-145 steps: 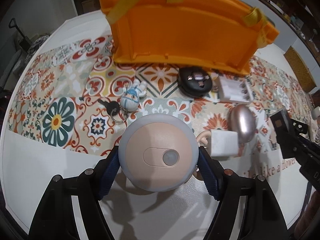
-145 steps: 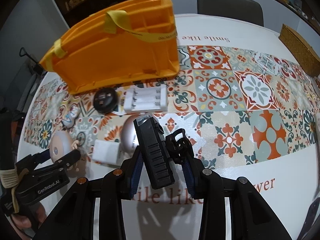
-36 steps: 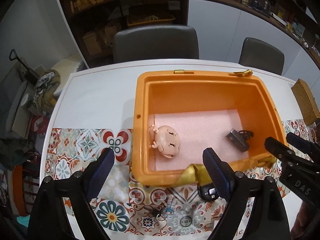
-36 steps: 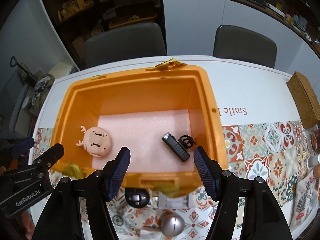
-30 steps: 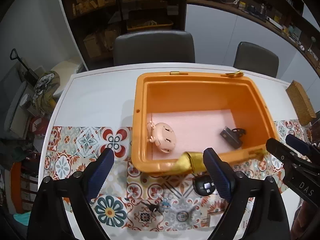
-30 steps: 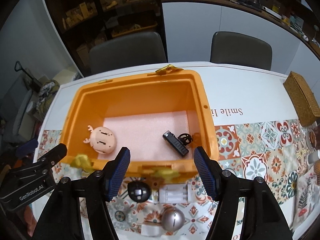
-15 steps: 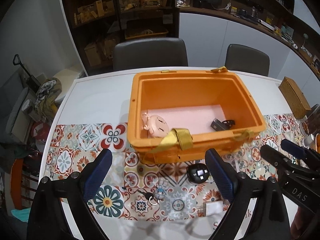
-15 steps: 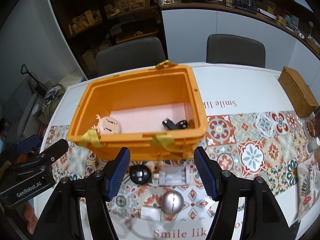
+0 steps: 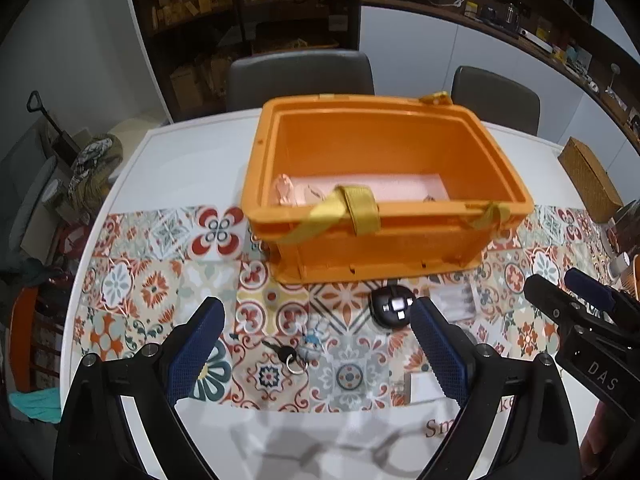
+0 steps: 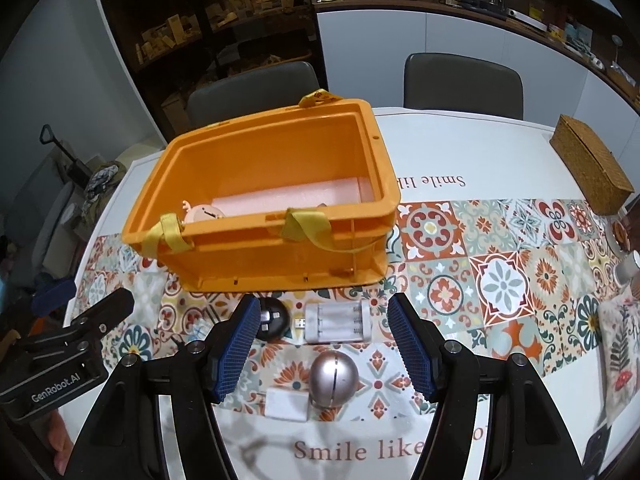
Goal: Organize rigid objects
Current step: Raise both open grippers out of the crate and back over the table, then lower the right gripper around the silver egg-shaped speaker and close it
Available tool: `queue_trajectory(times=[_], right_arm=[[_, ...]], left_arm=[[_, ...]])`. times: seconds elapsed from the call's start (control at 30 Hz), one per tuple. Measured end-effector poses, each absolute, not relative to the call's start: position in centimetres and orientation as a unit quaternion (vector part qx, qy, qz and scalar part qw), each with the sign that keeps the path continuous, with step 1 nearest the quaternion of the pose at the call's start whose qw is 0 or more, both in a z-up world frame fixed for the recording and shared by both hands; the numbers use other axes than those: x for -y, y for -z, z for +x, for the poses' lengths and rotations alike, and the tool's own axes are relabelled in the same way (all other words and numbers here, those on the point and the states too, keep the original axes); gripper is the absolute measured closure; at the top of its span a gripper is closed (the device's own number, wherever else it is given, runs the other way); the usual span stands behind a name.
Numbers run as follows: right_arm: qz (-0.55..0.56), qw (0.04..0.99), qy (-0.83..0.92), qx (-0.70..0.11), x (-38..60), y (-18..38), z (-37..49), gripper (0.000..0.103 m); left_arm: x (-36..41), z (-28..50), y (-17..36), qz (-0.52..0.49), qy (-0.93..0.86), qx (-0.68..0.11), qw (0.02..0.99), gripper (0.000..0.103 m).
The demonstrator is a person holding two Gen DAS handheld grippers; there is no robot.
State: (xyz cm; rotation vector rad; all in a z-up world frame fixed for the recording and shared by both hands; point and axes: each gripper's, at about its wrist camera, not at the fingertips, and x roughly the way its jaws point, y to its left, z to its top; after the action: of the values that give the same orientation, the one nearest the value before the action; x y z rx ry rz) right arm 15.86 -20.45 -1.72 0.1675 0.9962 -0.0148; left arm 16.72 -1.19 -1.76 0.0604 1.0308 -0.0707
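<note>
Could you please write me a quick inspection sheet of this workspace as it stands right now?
Surface: white table with a patterned tile runner.
Job's things: orange bin holding a pink round toy; in front of it a black round gadget, white battery charger, silver egg, white block, keys with a figurine.
Clutter: wicker box.
Grippers: left gripper and right gripper open, empty.
Cables: nothing seen.
Surroundings: two chairs, shelves.

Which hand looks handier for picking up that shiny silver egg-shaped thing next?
Right, probably. The silver egg lies between the open right gripper fingers, while the empty left gripper frames the keys.
</note>
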Motion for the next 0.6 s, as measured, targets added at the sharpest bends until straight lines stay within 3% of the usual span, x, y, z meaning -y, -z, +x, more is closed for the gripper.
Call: queue_trajectory(times=[0.6], right_arm=[[0.089, 0.852, 0.001, -0.516, 20.1, 7.0, 15.2, 0.037]], left_arm=[[1.7, 15.9, 6.7, 0.034, 0.027, -0.543, 0.839, 0.008]])
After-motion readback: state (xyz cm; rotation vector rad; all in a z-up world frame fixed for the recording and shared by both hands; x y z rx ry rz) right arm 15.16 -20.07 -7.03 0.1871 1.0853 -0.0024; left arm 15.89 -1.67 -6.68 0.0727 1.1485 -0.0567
